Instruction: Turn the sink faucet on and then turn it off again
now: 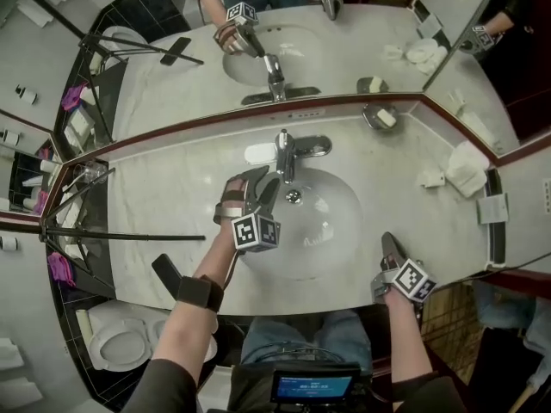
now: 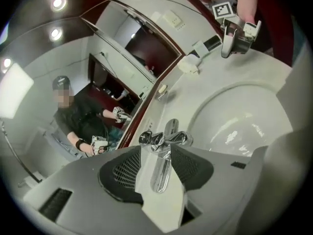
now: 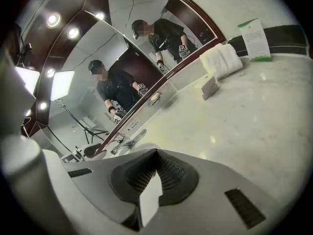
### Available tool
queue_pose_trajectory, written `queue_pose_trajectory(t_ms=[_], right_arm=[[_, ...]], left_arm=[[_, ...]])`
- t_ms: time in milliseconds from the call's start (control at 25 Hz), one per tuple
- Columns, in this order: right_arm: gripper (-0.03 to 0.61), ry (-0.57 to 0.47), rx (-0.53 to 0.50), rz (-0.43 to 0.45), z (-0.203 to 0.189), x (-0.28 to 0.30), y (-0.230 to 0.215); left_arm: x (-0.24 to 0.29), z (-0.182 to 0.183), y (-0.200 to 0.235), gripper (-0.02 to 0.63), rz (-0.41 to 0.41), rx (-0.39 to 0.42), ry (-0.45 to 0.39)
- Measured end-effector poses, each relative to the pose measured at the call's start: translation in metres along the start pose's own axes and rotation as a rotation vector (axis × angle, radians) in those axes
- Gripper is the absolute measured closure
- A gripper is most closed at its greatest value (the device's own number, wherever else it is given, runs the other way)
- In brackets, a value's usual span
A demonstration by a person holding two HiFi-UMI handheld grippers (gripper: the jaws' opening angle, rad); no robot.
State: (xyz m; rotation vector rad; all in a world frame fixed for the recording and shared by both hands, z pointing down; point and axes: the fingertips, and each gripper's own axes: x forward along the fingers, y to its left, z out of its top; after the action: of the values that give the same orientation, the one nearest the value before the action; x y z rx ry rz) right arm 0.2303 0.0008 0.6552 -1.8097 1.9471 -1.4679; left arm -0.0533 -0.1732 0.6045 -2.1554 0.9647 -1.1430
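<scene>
Left gripper [image 1: 265, 189] poised over sink [image 1: 337, 231], jaws wide apart astride faucet [image 1: 288, 151] lever, not pressing it. Right gripper [image 1: 389, 249] parked at worktop [image 1: 164, 198] front edge, jaws together, empty. No water seen; probably the turning-on step. Next: close on lever, lift gently.

Bright chrome on the faucet [image 1: 288, 155], smooth and mirror-shiny, catching every light. The sink [image 1: 336, 226] is glossy white, a glazed look, with sharp highlights on the bowl. The table [image 1: 164, 205] reads as pale veined stone, polished to a sheen. The left tongs [image 2: 159, 166] are matt grey plastic, and their pads [image 2: 126, 170] are dark with a fine mesh grain. The right tongs [image 3: 155, 170] look the same. The towels [image 1: 467, 169] are soft white cloth. The mirror frame [image 1: 207, 128] is a glossy dark red.
</scene>
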Motion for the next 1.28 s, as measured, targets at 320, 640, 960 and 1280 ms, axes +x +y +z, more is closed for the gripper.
queue_pose_trajectory(t_ms=[320, 640, 960, 1280], right_arm=[[0.561, -0.015, 0.019, -0.042, -0.008, -0.014, -0.018], [0.561, -0.044, 0.026, -0.076, -0.003, -0.025, -0.03], [0.561, -0.059, 0.043, -0.077, -0.001, -0.027, -0.036], [0.561, -0.065, 0.061, -0.078, -0.002, -0.029, -0.037]], left_arm=[[0.038, 0.005, 0.0, 0.419, -0.017, 0.071, -0.028], [0.064, 0.014, 0.002, 0.44, -0.025, 0.108, -0.026], [0.08, 0.019, 0.005, 0.483, -0.048, 0.113, 0.001], [0.081, 0.023, 0.005, 0.488, -0.13, 0.153, 0.023]])
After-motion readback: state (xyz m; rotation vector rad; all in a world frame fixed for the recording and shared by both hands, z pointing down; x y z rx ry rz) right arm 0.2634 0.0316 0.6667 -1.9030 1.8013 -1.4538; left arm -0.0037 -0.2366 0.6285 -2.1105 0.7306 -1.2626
